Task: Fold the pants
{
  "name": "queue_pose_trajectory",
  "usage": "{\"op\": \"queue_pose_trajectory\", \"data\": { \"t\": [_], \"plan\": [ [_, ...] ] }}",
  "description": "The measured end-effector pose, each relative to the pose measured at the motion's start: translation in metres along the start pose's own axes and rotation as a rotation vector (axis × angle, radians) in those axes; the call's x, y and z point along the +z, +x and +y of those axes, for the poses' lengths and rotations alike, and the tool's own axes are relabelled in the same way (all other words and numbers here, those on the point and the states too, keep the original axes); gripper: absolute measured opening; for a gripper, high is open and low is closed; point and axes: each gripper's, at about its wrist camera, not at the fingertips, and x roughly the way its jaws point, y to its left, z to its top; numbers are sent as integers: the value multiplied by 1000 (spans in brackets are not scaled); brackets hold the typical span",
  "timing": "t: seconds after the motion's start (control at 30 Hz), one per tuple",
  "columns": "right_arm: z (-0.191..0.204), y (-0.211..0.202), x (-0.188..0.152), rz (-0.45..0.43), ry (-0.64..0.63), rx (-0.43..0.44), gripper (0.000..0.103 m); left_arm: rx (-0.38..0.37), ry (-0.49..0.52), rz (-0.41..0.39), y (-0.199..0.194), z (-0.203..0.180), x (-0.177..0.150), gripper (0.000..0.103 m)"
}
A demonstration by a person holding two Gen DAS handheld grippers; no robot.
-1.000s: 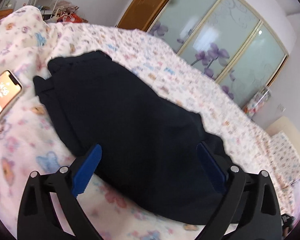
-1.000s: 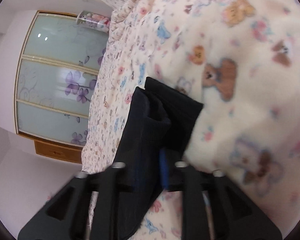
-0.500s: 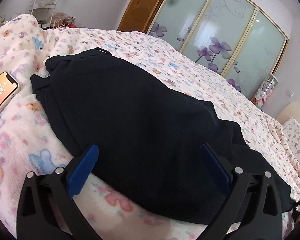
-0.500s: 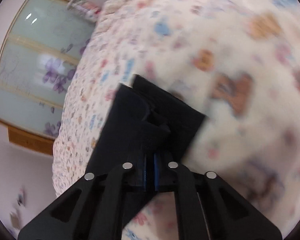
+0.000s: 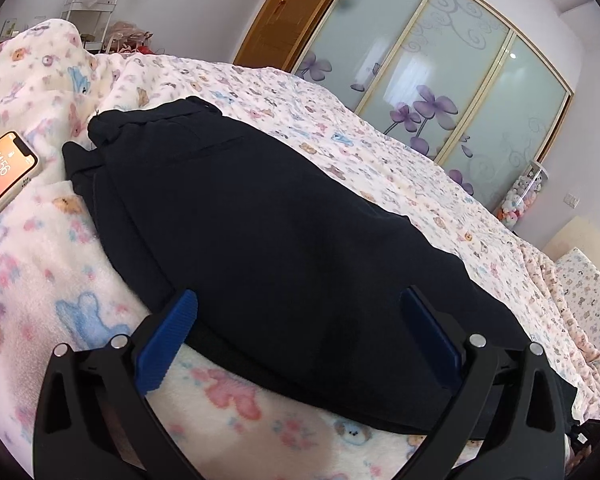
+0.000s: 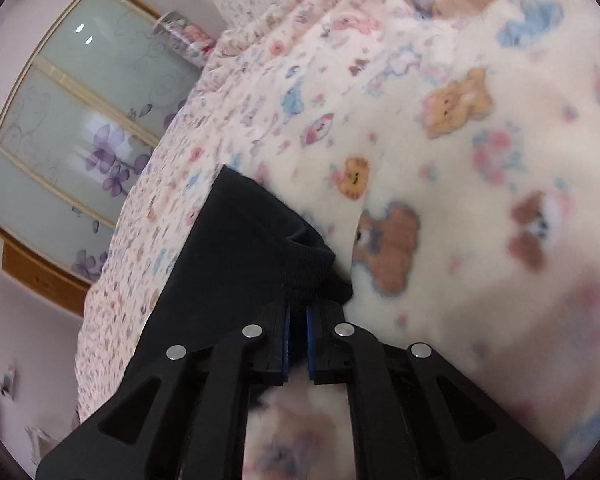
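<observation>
The right claw (image 6: 298,340) is pinching the cuff end of the dark pants (image 5: 260,240), apparently readying a fold, while the left claw (image 5: 300,332) is hovering spread at six o'clock over them on the bed (image 5: 340,140).

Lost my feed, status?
Left gripper open over pants. Right gripper shut on pants cuff. Phone beside waistband, clear of fold.
</observation>
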Motion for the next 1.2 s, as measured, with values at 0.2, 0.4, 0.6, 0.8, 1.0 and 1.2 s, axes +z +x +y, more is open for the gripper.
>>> {"op": "queue_pose_trajectory", "data": {
  "t": [0.2, 0.4, 0.6, 0.8, 1.0, 1.2],
  "plan": [
    [42, -60, 0, -191, -135, -159, 11, 2, -1, 5, 1, 1, -1, 101],
    [207, -35, -56, -11, -724, 277, 76, 1, 1, 4, 1, 0, -1, 101],
    [352, 55, -154, 464, -927, 614, 65, -46, -27, -19, -1, 7, -5, 101],
    [426, 135, -235, 770, -1025, 613, 63, -79, -45, -44, -2, 11, -8, 101],
    [449, 173, -286, 892, -1104, 509, 63, -98, -56, -58, -3, 13, -9, 101],
    [449, 192, -307, 955, -1134, 467, 43, -108, -65, -65, -4, 14, -8, 101]
  ]
}}
